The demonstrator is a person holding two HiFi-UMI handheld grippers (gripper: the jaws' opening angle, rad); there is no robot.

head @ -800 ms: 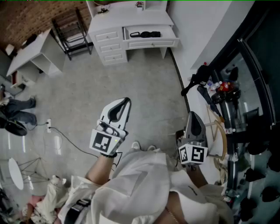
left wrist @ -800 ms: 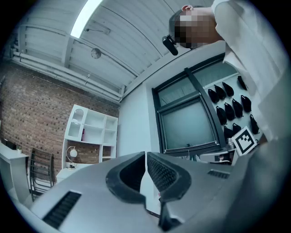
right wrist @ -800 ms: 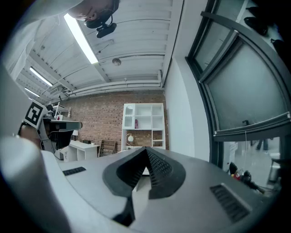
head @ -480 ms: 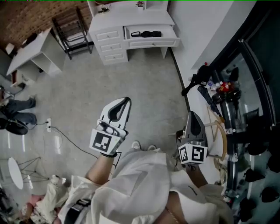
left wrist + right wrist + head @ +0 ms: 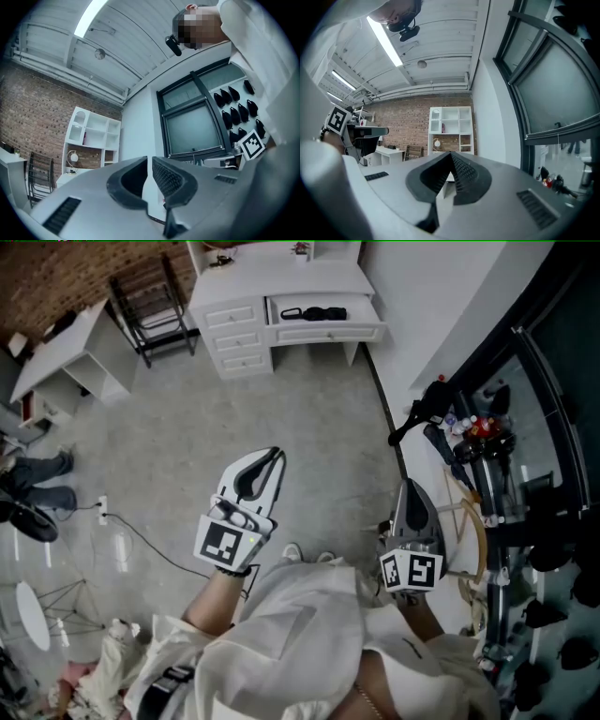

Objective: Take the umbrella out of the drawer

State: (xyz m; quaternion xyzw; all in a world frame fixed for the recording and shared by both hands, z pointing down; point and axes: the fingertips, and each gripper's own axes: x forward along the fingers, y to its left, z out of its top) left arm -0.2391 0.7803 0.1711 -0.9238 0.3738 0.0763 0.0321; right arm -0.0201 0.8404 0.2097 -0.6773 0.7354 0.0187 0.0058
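A black folded umbrella (image 5: pixel 312 312) lies in the open drawer (image 5: pixel 323 331) of a white desk (image 5: pixel 281 282), far across the room in the head view. My left gripper (image 5: pixel 275 455) is held out over the grey floor, well short of the desk, with its jaws shut on nothing. My right gripper (image 5: pixel 412 484) is beside the wall, also shut and empty. In the left gripper view the left gripper (image 5: pixel 150 161) points at a white wall and a dark window. The right gripper (image 5: pixel 451 154) in its own view faces a brick wall and white shelves (image 5: pixel 450 129).
The desk has a stack of closed drawers (image 5: pixel 232 338) to the left of the open one. A black metal frame (image 5: pixel 150 306) and a white side table (image 5: pixel 66 357) stand further left. A cable (image 5: pixel 141 538) runs over the floor. A person's legs (image 5: pixel 37 482) show at the left edge. Dark equipment (image 5: pixel 473 451) crowds the right.
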